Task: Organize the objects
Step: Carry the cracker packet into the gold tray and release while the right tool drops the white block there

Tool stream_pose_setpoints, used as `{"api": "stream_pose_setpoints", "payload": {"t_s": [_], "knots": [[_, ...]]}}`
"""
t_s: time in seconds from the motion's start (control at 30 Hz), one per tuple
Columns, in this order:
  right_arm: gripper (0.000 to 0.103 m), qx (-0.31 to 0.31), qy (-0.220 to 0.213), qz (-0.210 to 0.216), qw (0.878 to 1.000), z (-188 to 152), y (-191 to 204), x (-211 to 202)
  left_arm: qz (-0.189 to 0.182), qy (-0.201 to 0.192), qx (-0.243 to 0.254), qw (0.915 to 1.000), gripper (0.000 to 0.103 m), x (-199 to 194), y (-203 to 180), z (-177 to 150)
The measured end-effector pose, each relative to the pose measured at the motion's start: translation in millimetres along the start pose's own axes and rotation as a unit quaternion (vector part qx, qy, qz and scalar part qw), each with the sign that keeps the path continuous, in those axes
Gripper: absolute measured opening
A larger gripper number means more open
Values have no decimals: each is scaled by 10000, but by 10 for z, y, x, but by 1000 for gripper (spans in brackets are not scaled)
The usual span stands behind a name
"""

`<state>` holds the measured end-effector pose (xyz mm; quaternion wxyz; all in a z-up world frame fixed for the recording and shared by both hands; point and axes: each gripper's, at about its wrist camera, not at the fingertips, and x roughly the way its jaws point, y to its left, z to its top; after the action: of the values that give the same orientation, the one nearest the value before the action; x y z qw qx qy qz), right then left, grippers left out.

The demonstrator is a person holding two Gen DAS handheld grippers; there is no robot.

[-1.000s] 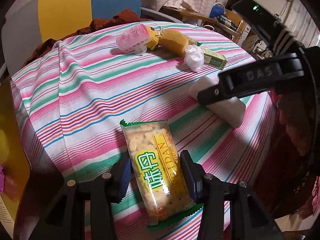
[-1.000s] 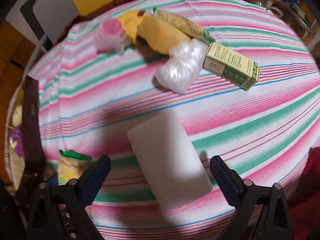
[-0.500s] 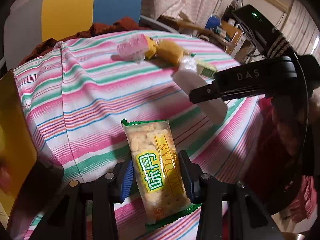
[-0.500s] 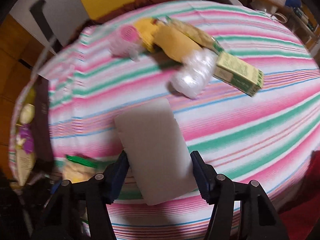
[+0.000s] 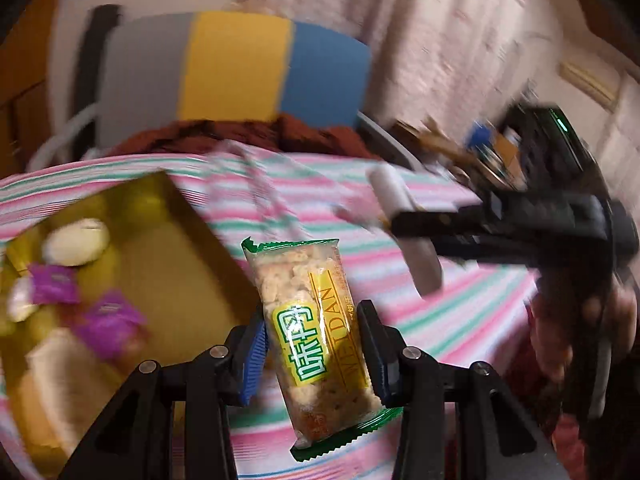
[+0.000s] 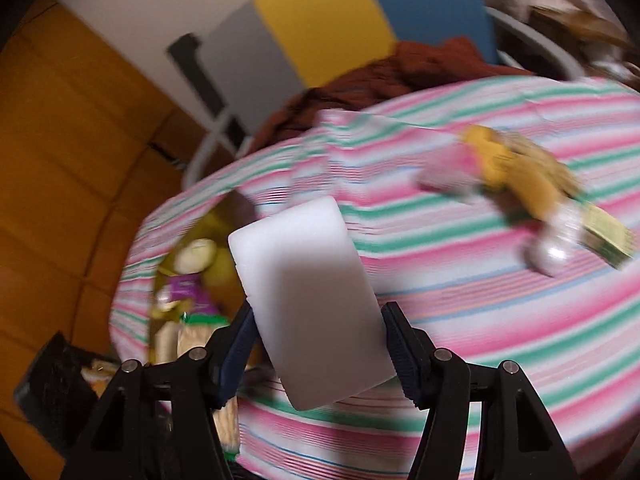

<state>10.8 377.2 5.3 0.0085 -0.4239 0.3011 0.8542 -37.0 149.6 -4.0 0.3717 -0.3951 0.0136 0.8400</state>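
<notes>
the left claw (image 5: 312, 354) is clamping a clear snack packet (image 5: 316, 336) with green ends between its blue pads, the packet sticking up and forward from the claw, lifted above the striped worktop (image 5: 460, 320). to the left of this claw a yellow box (image 5: 168, 264) is sitting on the worktop, holding purple wrappers (image 5: 108, 320) and pale round pieces, all blurred. the right claw (image 6: 320, 354) is closed on a white block (image 6: 308, 296), which is tilting up and away from its fingers, clear of the cloth. far ahead and to the right of the right claw, a blurred cluster of a pink item (image 6: 448, 172), yellow items (image 6: 520, 172) and a green carton (image 6: 604, 232) is lying on the worktop.
</notes>
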Motion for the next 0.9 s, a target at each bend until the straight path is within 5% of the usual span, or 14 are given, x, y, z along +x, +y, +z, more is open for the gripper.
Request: {"api": "stream_pose_setpoints", "payload": {"t_s": [0.27, 0.33, 0.4, 0.6, 0.9], "knots": [[71, -475, 150, 893, 9948, 15, 932, 449, 1199, -458, -1180, 9847, 48, -364, 1081, 168], [86, -563, 246, 951, 9936, -23, 1085, 553, 1433, -428, -1336, 9797, 51, -405, 1264, 144], [88, -602, 349, 1017, 9924, -85, 1185, 624, 1614, -423, -1484, 9747, 51, -466, 1393, 74], [88, -883, 544, 778, 9916, -289, 1275, 736, 1868, -436, -1815, 9645, 51, -582, 1589, -153], [90, -1540, 251, 11, 9877, -549, 1348, 767, 2114, -462, -1495, 9648, 51, -652, 1383, -309]]}}
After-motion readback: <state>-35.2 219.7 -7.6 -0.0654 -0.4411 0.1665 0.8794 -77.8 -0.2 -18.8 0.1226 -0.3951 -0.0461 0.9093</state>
